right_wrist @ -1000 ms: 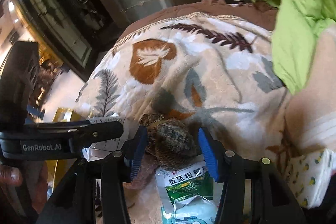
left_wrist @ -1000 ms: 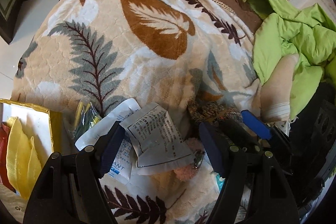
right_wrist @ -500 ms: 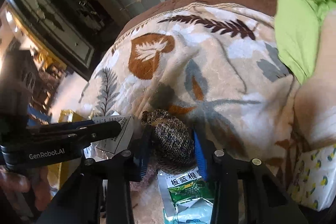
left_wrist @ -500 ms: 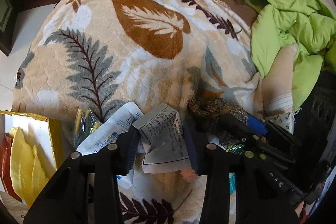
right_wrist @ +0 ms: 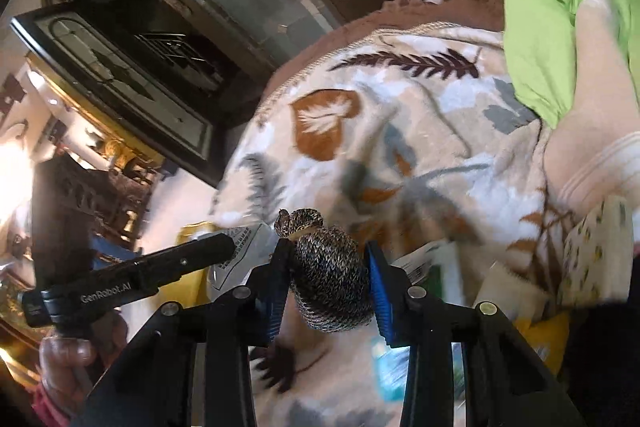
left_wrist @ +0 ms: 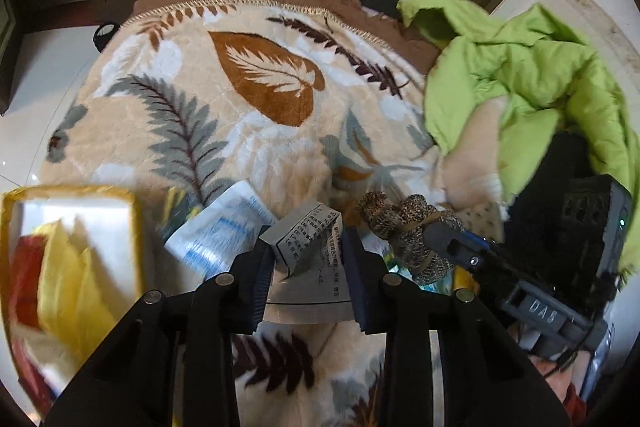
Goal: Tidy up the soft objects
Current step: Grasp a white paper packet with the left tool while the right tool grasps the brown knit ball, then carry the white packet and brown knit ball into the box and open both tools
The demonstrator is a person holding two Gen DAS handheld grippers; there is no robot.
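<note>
My left gripper (left_wrist: 306, 263) is shut on a white printed sachet (left_wrist: 310, 267), lifted a little over the leaf-patterned blanket (left_wrist: 224, 131). To its right in the left wrist view hangs a speckled brown knitted pouch (left_wrist: 408, 227), tied at its neck. My right gripper (right_wrist: 326, 283) is shut on that knitted pouch (right_wrist: 330, 287), which bulges between the blue pads. The left gripper's black body (right_wrist: 132, 287) and the sachet (right_wrist: 236, 255) appear at the left of the right wrist view, with a hand (right_wrist: 64, 359) below.
A yellow-rimmed box (left_wrist: 76, 227) with yellow and red contents sits at the left. A blue-white packet (left_wrist: 218, 231) lies beside it. A crumpled green quilt (left_wrist: 520, 87) and a beige cloth (right_wrist: 592, 131) lie at the right. Green and yellow packets (right_wrist: 424, 267) rest below the pouch.
Both grippers went from open to shut: the left closed on the sachet, the right on the knitted pouch. Both things have since risen off the blanket.
</note>
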